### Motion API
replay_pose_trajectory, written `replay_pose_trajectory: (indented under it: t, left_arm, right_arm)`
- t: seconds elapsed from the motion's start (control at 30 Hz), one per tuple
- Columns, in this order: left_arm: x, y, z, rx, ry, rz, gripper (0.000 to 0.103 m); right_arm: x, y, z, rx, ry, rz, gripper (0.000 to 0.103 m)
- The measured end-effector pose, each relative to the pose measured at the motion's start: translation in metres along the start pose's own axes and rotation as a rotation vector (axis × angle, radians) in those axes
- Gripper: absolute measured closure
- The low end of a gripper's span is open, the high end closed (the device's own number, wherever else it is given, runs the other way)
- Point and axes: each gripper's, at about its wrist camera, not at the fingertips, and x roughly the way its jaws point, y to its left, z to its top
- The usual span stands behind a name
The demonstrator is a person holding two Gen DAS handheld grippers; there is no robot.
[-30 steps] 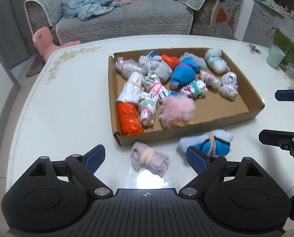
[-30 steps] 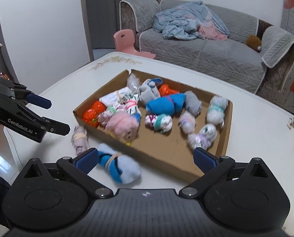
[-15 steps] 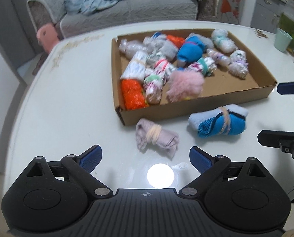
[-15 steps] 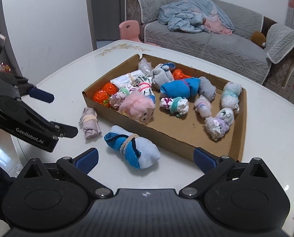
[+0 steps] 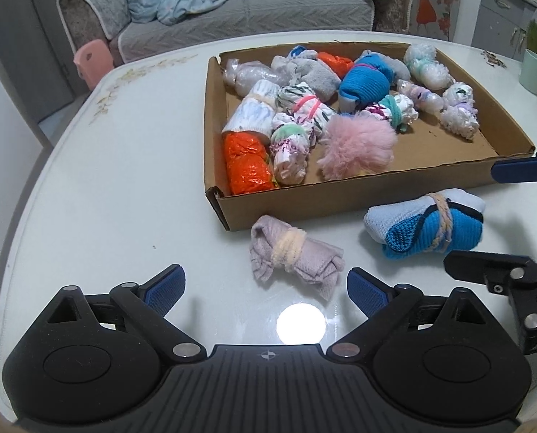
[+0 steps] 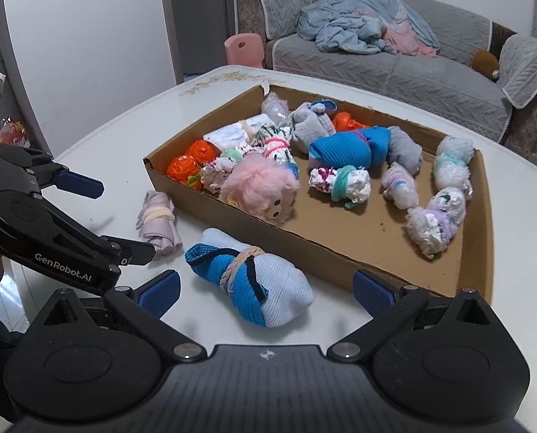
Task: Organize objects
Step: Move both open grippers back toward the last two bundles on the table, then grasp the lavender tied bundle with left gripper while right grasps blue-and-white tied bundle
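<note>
A cardboard box [image 5: 344,195] on the white bench [image 5: 106,187] holds many rolled sock bundles and a pink fluffy toy [image 5: 358,146]. Just outside its near wall lie a lilac sock roll [image 5: 293,256] and a blue sock roll [image 6: 250,285]. The left gripper [image 5: 266,287] and right gripper [image 6: 266,287] both have jaws wide apart, holding nothing, each just short of a roll.

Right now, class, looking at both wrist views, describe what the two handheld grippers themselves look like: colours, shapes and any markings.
Both match: the left gripper and right gripper have matte black ribbed bodies, two round black hubs, angular black linkage arms with silver rivets, and ridged blue pads on the fingers. Seen from the right wrist view, the left gripper's side carries white "GenRobot.AI" lettering.
</note>
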Motion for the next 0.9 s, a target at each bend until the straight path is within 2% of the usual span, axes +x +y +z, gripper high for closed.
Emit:
replay_pose_trajectory:
  t: [0.23,0.27,0.33,0.47,0.57,0.7,0.77,0.83,0.87,0.9]
  left_arm:
    - [0.015,-0.002,0.0,-0.024,-0.001,-0.002,0.005]
    - [0.017,-0.002,0.0,-0.029,-0.001,-0.005,0.005]
    - [0.021,-0.003,-0.002,-0.039,0.002,-0.01,0.005]
    - [0.024,0.0,-0.003,-0.075,-0.012,-0.027,0.004]
    - [0.026,0.002,-0.003,-0.093,-0.026,-0.041,0.006]
    - [0.023,0.003,-0.004,-0.097,-0.041,-0.061,0.017]
    - [0.02,0.003,-0.003,-0.094,-0.047,-0.068,0.032]
    - [0.018,0.005,-0.003,-0.099,-0.048,-0.07,0.038]
    - [0.018,0.006,-0.003,-0.099,-0.047,-0.073,0.039]
    - [0.017,0.007,-0.004,-0.1,-0.046,-0.074,0.039]
  right_arm:
    - [0.01,-0.002,0.002,0.0,-0.009,0.02,0.006]
    - [0.012,-0.001,0.002,-0.004,-0.006,0.025,0.009]
    - [0.014,0.0,0.001,-0.012,0.006,0.029,0.025]
    - [0.018,0.005,-0.002,-0.033,0.04,0.038,0.033]
    - [0.016,0.008,-0.005,-0.045,0.058,0.044,0.047]
    - [0.009,0.013,-0.01,-0.072,0.079,0.057,0.048]
    - [0.005,0.015,-0.013,-0.075,0.089,0.068,0.045]
    - [0.003,0.018,-0.016,-0.104,0.095,0.075,0.041]
    - [0.001,0.021,-0.017,-0.122,0.089,0.073,0.037]
    - [-0.001,0.023,-0.017,-0.141,0.076,0.066,0.026]
